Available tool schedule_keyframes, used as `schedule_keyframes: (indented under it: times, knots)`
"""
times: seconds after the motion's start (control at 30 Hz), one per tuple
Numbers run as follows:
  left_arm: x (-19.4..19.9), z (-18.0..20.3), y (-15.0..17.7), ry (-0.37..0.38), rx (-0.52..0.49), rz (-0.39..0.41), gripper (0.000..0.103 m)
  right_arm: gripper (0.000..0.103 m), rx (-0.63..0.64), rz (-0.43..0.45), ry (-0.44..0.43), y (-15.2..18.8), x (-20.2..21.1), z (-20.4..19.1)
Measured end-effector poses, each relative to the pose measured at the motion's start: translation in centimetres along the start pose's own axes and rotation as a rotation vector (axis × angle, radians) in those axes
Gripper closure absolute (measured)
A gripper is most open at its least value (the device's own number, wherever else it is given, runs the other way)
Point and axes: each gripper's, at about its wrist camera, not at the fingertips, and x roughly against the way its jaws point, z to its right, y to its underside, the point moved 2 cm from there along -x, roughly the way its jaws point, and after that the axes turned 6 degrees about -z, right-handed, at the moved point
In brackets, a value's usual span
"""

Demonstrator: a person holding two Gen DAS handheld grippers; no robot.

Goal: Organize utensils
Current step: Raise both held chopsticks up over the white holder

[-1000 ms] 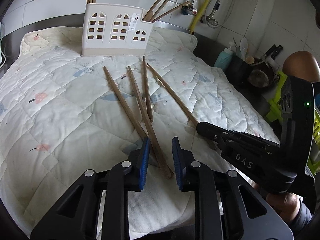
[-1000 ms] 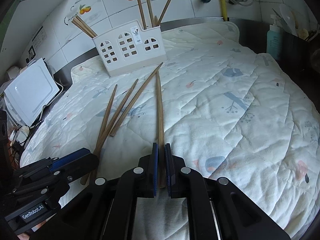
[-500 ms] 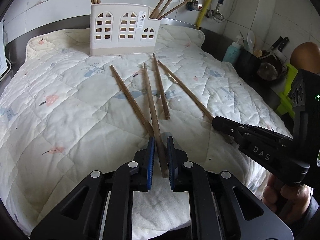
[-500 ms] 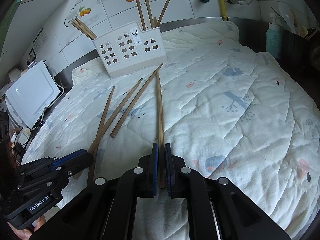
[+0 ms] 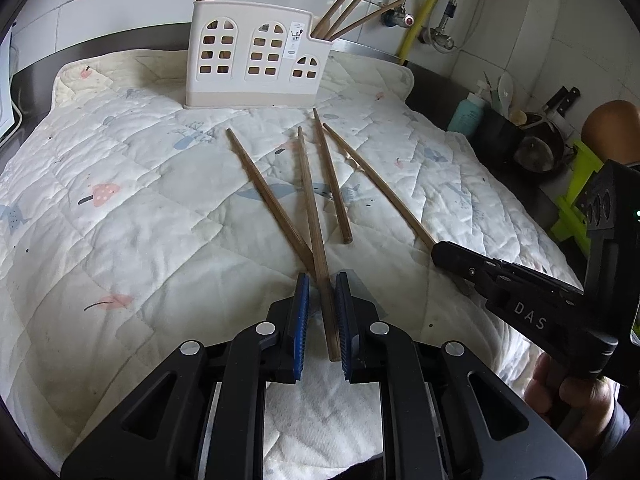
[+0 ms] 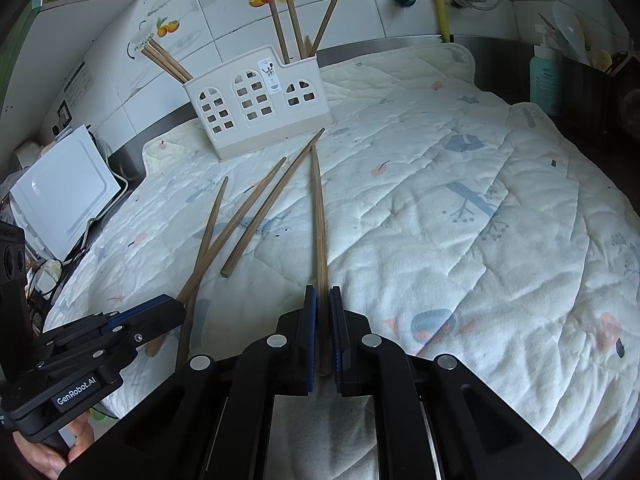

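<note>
Several wooden chopsticks lie on the quilted cloth [image 5: 120,240] in front of a white utensil holder [image 5: 256,60] that has chopsticks standing in it. My left gripper [image 5: 322,292] is shut on the near end of one chopstick [image 5: 310,204], which crosses another chopstick [image 5: 266,196]. My right gripper [image 6: 323,304] is shut on the near end of the rightmost chopstick [image 6: 318,216]; it also shows in the left wrist view [image 5: 452,252]. A short chopstick [image 5: 332,176] lies loose between them. The holder also shows in the right wrist view [image 6: 256,100].
A teal bottle [image 5: 466,114], dark pots [image 5: 532,148] and knives stand off the cloth's right edge. A white appliance [image 6: 64,196] and cables sit at the left. Pipes and taps [image 5: 424,4] run along the tiled back wall.
My left gripper moved forward and closed on a chopstick, which swung a little. The right gripper stayed shut on its chopstick and hardly moved.
</note>
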Motion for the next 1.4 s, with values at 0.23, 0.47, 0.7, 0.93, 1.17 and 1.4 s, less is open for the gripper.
schedule_keyframes:
  times: [0.23,0.47,0.7,0.93,1.17,1.4]
  knots:
    - [0.6,-0.3,0.2,0.002,-0.011,0.024,0.097,0.097,0.029,0.033,0.035,0.1,0.7,-0.5]
    - [3.4,-1.1,-0.9,0.009,-0.029,0.090,0.098,0.097,0.119,0.115,0.091,-1.8,4.1,-1.8]
    - [6.2,-2.2,-3.6,0.013,-0.029,0.176,0.098,0.097,0.212,0.210,0.121,-5.8,7.5,-3.1]
    - [7.4,-2.9,-6.8,0.023,-0.059,0.201,0.097,0.097,0.263,0.227,0.064,-11.0,9.3,-4.0]
    - [8.4,-3.2,-9.9,0.015,-0.091,0.230,0.098,0.097,0.295,0.201,0.013,-16.7,11.2,-4.0]
    - [9.0,-3.6,-12.7,0.015,-0.091,0.246,0.098,0.097,0.357,0.206,-0.038,-22.5,13.5,-6.0]
